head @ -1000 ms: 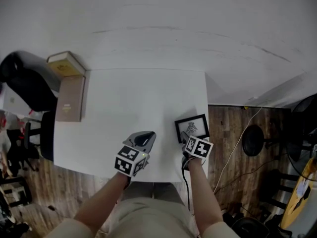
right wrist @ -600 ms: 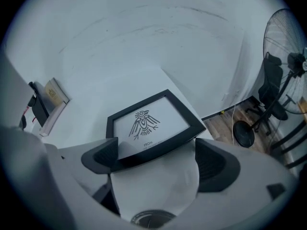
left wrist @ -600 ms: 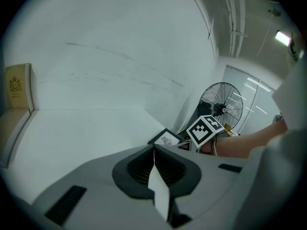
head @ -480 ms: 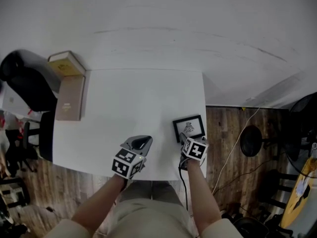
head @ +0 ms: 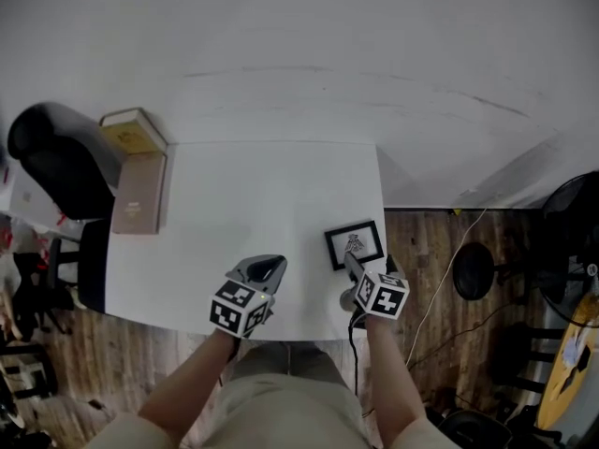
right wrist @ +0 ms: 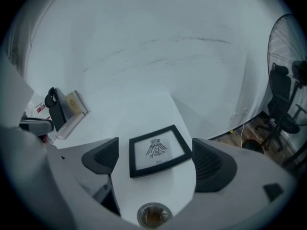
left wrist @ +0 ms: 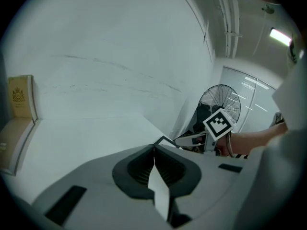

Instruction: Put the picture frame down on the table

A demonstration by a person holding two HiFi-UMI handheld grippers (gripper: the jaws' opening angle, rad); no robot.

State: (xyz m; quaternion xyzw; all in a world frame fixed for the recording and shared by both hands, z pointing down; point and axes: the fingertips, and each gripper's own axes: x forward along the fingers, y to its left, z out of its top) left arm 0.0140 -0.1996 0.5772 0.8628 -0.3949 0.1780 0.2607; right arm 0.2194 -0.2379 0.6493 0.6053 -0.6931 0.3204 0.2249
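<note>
The black picture frame (head: pixel 355 245) with a bird drawing lies flat on the white table (head: pixel 243 195), close to its right edge. My right gripper (head: pixel 351 267) sits just behind the frame's near edge, open. In the right gripper view the picture frame (right wrist: pixel 157 150) rests between and ahead of the wide-apart jaws of the right gripper (right wrist: pixel 153 158), touching neither. My left gripper (head: pixel 264 271) hovers over the table's front part, shut and empty. In the left gripper view the left gripper (left wrist: pixel 154 163) has its pads pressed together, and a corner of the frame (left wrist: pixel 165 141) peeks over them.
A tan book (head: pixel 137 206) and a yellow box (head: pixel 134 135) lie at the table's left edge. A black chair (head: pixel 56 166) stands beside them. Right of the table are wooden floor, a black stool (head: pixel 463 269), a white cable (head: pixel 440 279) and a fan (head: pixel 571 232).
My right gripper has drawn back toward the person, off the frame's near edge, and the frame stays flat on the table. The left gripper has barely moved.
</note>
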